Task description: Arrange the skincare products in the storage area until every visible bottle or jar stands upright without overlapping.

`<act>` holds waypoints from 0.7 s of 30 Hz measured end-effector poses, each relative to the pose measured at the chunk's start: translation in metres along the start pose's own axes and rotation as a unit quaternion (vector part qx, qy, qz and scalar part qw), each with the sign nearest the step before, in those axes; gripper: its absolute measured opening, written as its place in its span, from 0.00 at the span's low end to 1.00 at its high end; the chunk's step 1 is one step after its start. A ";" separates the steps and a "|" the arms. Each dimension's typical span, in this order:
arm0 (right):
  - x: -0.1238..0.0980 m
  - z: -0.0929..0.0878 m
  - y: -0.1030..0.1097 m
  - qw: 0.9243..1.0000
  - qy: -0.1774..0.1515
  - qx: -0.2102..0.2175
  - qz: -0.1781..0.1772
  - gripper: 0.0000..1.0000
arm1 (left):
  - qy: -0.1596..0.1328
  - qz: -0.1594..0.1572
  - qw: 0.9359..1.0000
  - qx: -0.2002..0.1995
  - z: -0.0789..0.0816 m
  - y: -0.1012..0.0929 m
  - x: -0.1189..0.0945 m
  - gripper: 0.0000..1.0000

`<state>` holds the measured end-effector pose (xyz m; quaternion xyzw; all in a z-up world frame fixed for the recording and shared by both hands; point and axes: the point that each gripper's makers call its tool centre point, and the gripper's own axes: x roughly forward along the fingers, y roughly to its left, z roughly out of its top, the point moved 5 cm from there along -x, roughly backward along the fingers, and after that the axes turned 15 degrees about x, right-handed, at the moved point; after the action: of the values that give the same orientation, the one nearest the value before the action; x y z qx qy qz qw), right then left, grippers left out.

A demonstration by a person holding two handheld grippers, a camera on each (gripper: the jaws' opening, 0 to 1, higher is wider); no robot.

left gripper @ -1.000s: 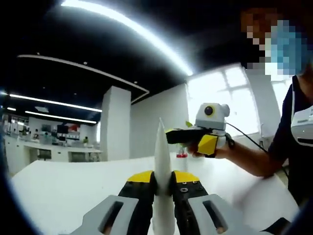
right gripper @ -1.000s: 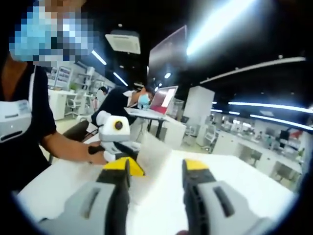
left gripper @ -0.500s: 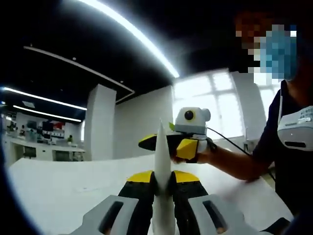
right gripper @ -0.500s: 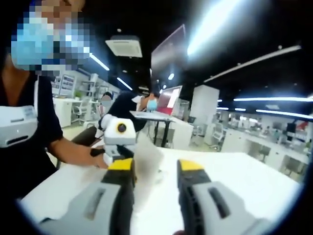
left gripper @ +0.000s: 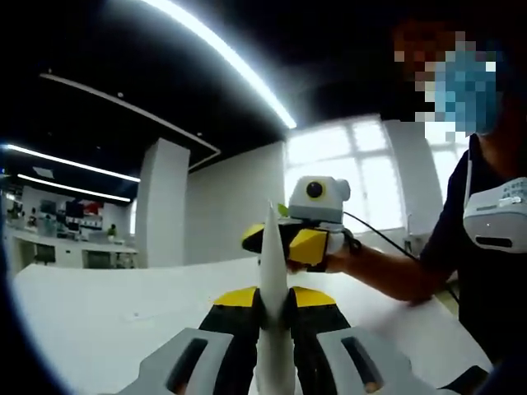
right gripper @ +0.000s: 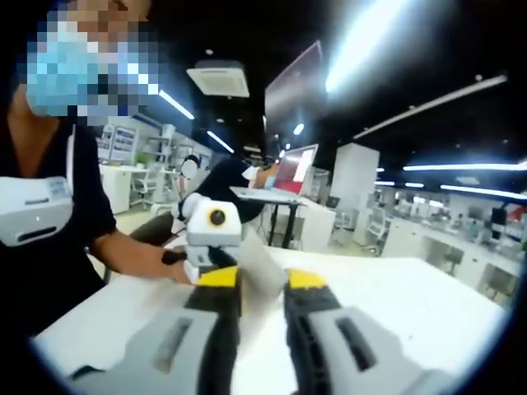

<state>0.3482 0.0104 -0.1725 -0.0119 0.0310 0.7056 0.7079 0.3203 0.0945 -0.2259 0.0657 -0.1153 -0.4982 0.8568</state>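
A thin white flat pack [left gripper: 272,247] stands on edge between the jaws of my left gripper [left gripper: 272,298], which is shut on its lower part. My right gripper [left gripper: 282,244] reaches in from the right, its yellow jaws on either side of the pack's upper part. In the right gripper view the same white pack [right gripper: 262,265] spans the narrow gap of my right gripper [right gripper: 263,280]. The left gripper [right gripper: 207,257] sits just behind it, held in a hand. I see no bottles or jars.
Both grippers are over a bare white table [left gripper: 99,321] [right gripper: 412,304]. The person holding them stands close at the table's edge [left gripper: 486,247] [right gripper: 49,239]. Behind are office desks, and another person sits at a laptop [right gripper: 222,177].
My right gripper's jaws have drawn together around the white pack, from wide apart to a narrow gap. Both views shifted slightly. The left gripper's hold is unchanged.
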 end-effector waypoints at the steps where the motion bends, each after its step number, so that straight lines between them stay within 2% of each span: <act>1: 0.000 0.000 0.000 1.000 0.000 0.000 0.001 0.17 | 0.000 0.000 1.000 0.000 0.000 0.000 0.000 0.12; 13: -0.002 0.004 0.002 1.000 0.006 -0.011 -0.008 0.13 | 0.002 0.010 1.000 -0.001 -0.002 0.001 0.006 0.13; 21: -0.007 0.010 -0.001 0.999 0.003 -0.021 -0.025 0.12 | 0.010 0.023 1.000 0.012 0.003 0.004 0.013 0.14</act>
<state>0.3493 0.0039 -0.1624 -0.0296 0.0185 0.6882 0.7247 0.3291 0.0850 -0.2198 0.0780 -0.1142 -0.4761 0.8685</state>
